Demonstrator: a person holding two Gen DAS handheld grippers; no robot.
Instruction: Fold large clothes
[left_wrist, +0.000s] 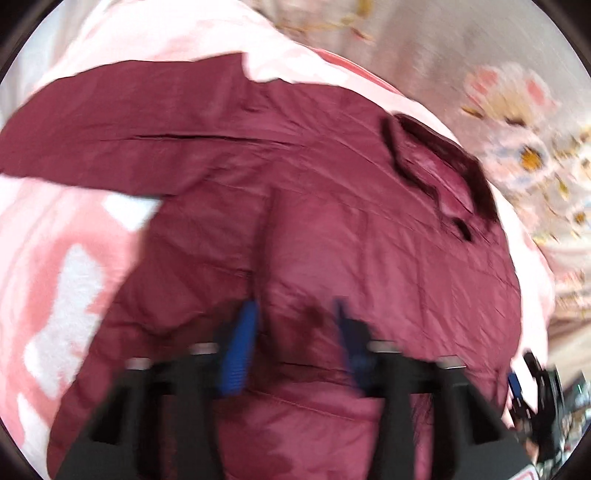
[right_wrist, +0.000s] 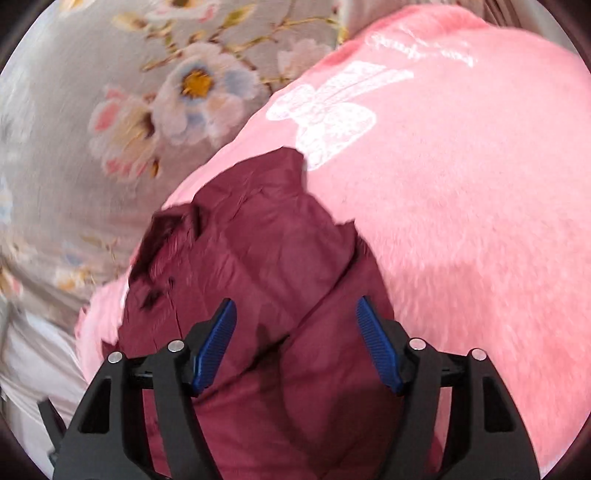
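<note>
Left wrist view: a maroon padded jacket (left_wrist: 332, 206) lay spread on a pink plush blanket (left_wrist: 74, 258), one sleeve (left_wrist: 122, 129) stretched toward the left edge and the dark collar (left_wrist: 439, 166) at upper right. The left tool (left_wrist: 295, 317) hung over the jacket's lower part with its blue pads (left_wrist: 240, 347) apart; motion blur hid whether they touched the fabric. A floral grey sheet (left_wrist: 498, 92) lay beyond the blanket. Right wrist view: the jacket (right_wrist: 266, 266) ran from the collar (right_wrist: 166, 236) at left to a sleeve end (right_wrist: 284, 162) resting on the blanket (right_wrist: 461, 203) beside a white bow print (right_wrist: 325, 114). The right tool (right_wrist: 295, 314) stood wide open above the jacket, holding nothing. The floral sheet (right_wrist: 129, 110) filled the upper left.
</note>
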